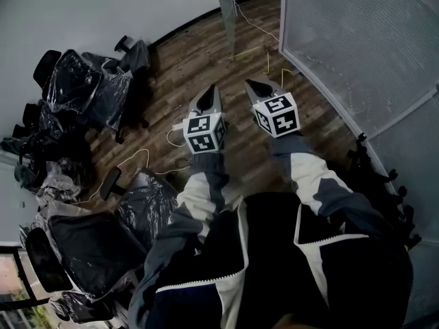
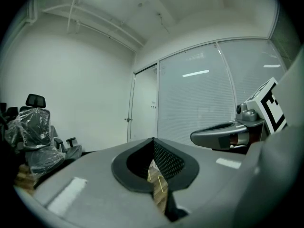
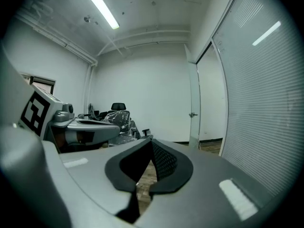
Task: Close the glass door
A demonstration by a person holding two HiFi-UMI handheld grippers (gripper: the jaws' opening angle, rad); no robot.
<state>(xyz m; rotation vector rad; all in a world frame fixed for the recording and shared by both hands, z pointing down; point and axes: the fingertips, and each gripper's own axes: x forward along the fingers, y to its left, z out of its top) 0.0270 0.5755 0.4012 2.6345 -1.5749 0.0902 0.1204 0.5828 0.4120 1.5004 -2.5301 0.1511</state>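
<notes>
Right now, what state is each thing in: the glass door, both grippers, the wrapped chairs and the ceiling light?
Glass door with a metal handle: standing open.
Left gripper: fingers shut, nothing between them.
Right gripper: fingers shut, nothing between them.
Black office chairs: wrapped in clear plastic.
Long ceiling strip light: on.
</notes>
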